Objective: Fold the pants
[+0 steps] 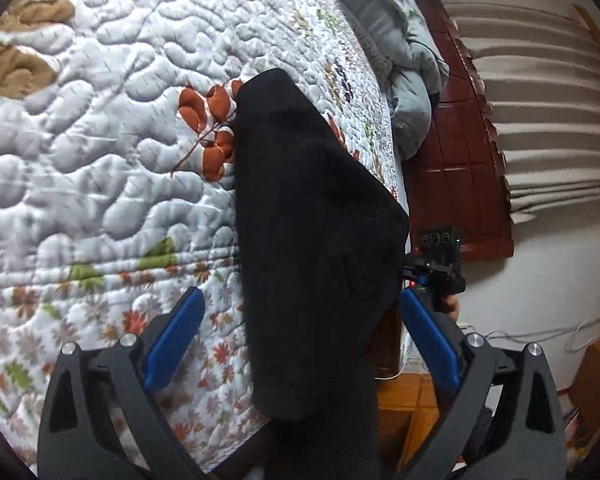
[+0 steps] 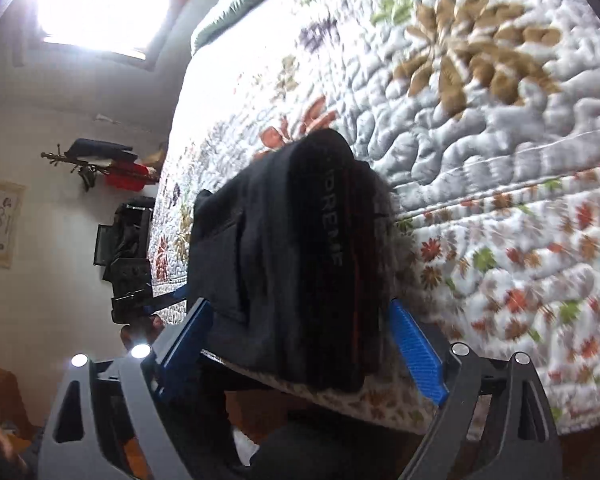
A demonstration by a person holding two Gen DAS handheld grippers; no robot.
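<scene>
Left gripper (image 1: 300, 336) and right gripper (image 2: 300, 344), blue fingers (image 1: 176, 336) spread wide, nothing clamped.

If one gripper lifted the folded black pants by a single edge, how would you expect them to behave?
The black pants would probably droop and unfold: they are soft layered cloth, already sagging over the quilt edge. They look thick, so likely weighty. Rolling seems unlikely.

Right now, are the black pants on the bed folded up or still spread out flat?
Folded. The black pants sit as a compact layered bundle near the quilt's edge, waistband lettering on top, no legs spread out.
</scene>
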